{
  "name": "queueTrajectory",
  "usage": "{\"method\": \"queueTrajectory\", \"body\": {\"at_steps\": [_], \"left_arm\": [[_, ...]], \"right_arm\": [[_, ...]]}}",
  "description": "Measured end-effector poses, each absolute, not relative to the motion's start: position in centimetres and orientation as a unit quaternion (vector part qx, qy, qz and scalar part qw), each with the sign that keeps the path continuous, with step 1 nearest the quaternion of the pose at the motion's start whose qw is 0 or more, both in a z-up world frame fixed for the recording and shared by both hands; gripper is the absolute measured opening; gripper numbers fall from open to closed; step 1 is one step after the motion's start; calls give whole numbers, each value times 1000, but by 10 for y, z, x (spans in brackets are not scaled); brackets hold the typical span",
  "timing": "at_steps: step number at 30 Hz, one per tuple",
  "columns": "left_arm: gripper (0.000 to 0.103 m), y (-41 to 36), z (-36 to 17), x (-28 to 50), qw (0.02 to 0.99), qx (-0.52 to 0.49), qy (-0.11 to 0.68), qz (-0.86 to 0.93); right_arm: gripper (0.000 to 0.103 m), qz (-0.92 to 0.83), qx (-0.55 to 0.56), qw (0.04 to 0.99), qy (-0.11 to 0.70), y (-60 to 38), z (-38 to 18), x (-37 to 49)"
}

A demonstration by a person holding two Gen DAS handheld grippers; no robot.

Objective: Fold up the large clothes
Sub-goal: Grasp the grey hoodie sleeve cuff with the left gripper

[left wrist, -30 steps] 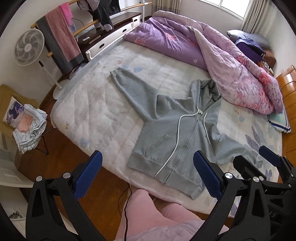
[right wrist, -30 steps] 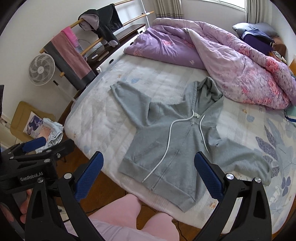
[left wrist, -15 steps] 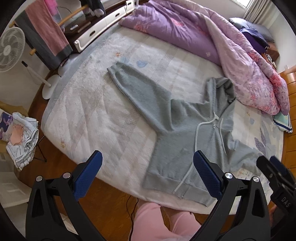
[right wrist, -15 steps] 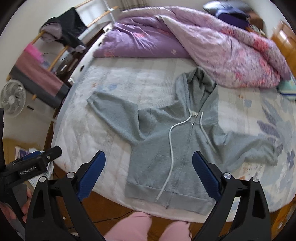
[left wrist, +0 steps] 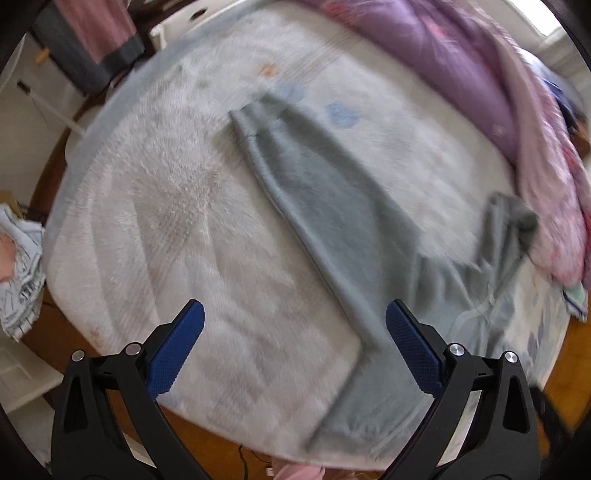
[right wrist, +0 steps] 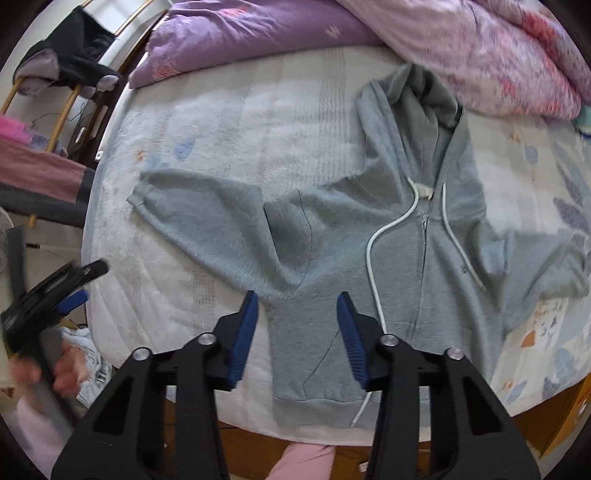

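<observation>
A grey zip hoodie (right wrist: 388, 236) with white drawstrings lies flat, front up, on the bed, sleeves spread, hood toward the quilt. My right gripper (right wrist: 297, 306) hangs above its lower left front near the armpit; its jaws are closing, with nothing pressed between the blue pads. The blurred left wrist view shows my left gripper (left wrist: 293, 321) open wide over the white bed cover (left wrist: 184, 206), beside the hoodie's (left wrist: 332, 221) left sleeve and clear of it. In the right wrist view the left gripper (right wrist: 79, 284) sits at the bed's left edge, held by a hand.
A purple and pink quilt (right wrist: 424, 33) is heaped along the far side of the bed. A clothes rack (right wrist: 55, 92) with hanging garments stands left of the bed. Crumpled cloth (left wrist: 18, 266) lies on the wooden floor at the left. Pink-clad legs (right wrist: 306, 461) are at the near edge.
Both grippers have come down closer to the bed. The left one has swung left over the sleeve. The right gripper's jaws have narrowed markedly.
</observation>
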State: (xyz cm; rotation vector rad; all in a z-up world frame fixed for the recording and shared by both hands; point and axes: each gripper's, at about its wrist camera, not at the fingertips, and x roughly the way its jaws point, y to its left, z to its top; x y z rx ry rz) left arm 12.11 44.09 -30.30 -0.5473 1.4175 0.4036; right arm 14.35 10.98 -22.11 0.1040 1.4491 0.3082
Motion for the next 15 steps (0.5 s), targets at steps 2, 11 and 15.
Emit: {"method": "queueTrajectory", "body": {"at_steps": [2, 11, 15], "left_arm": [[98, 467, -335, 138, 692, -280, 639, 186], [97, 569, -433, 192, 655, -435, 574, 228], [88, 595, -459, 213, 671, -442, 527, 277]], "right_arm": [[41, 131, 38, 733, 666, 108, -228, 144], [41, 87, 3, 710, 699, 94, -276, 147], [41, 88, -3, 708, 701, 101, -287, 155]]}}
